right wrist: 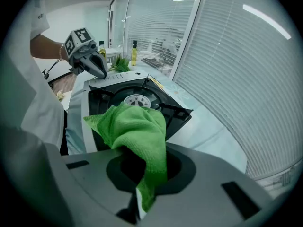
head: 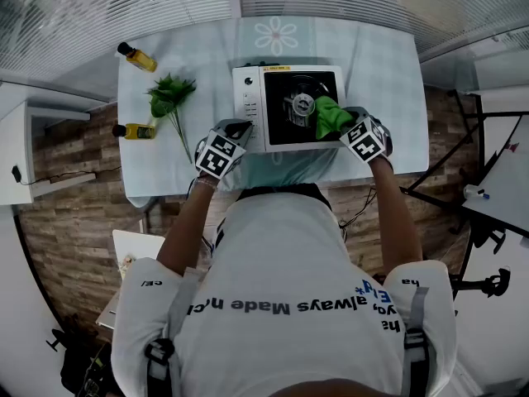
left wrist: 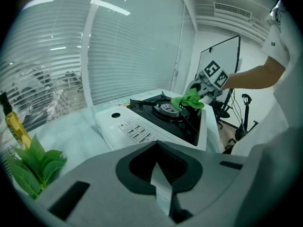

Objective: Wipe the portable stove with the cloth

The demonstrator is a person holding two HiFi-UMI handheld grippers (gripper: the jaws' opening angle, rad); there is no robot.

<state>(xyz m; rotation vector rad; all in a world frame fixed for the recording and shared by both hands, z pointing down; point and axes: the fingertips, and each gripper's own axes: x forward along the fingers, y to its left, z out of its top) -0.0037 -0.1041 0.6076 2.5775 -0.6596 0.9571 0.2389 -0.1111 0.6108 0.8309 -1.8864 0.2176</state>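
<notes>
The white portable stove (head: 248, 106) with a black top and round burner (head: 301, 103) sits mid-table. My right gripper (head: 343, 131) is shut on a green cloth (head: 331, 116), which drapes over the black top just right of the burner. In the right gripper view the cloth (right wrist: 137, 126) bulges out of the jaws above the stove (right wrist: 156, 105). My left gripper (head: 243, 128) is shut and holds nothing, with its tip at the front-left corner by the control panel. In the left gripper view the stove (left wrist: 142, 126) lies ahead, with the cloth (left wrist: 189, 100) over it.
Two yellow bottles (head: 136, 56) (head: 135, 130) and a green leafy sprig (head: 169, 98) lie on the left of the checked tablecloth (head: 380, 64). Window blinds run behind the table. Black stands (head: 488, 284) occupy the wooden floor to the right.
</notes>
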